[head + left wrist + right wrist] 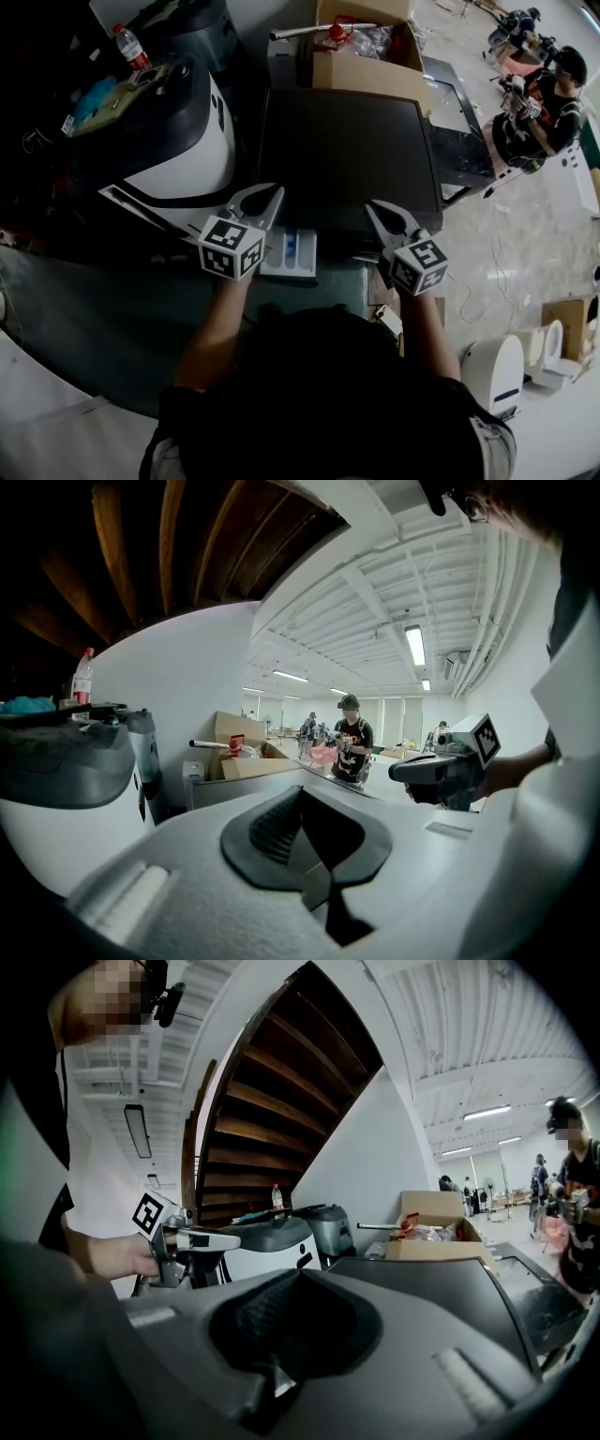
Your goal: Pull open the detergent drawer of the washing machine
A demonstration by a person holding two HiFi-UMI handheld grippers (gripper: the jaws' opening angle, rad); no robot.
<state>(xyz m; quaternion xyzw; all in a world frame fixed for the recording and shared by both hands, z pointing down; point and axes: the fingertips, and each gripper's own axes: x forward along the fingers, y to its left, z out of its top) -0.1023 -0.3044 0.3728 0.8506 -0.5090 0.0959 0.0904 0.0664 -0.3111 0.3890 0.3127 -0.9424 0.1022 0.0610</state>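
Since the detergent drawer [291, 253] already juts out from the front of the washing machine [347, 150], showing a white tray and a blue insert, the pull itself looks done or nearly so. The drawer sits at the machine's left front corner, just beside the marker cube of the left tool [273, 191], whose tips point over the machine's dark lid. That tool's jaws are pressed together with nothing between them, as its own view shows. The right tool [373, 205] hovers near the lid's front edge, apart from the drawer, and its jaws are likewise closed and empty. As far as the head view tells, neither tool touches the drawer. I judge the step in hand to be the end of the pull, with both tools clear. If the drawer must come further out, the left tool needs to drop lower, spread its jaws, catch the drawer's front lip and draw straight back toward the person. A skewed pull could jam the tray in its slot.
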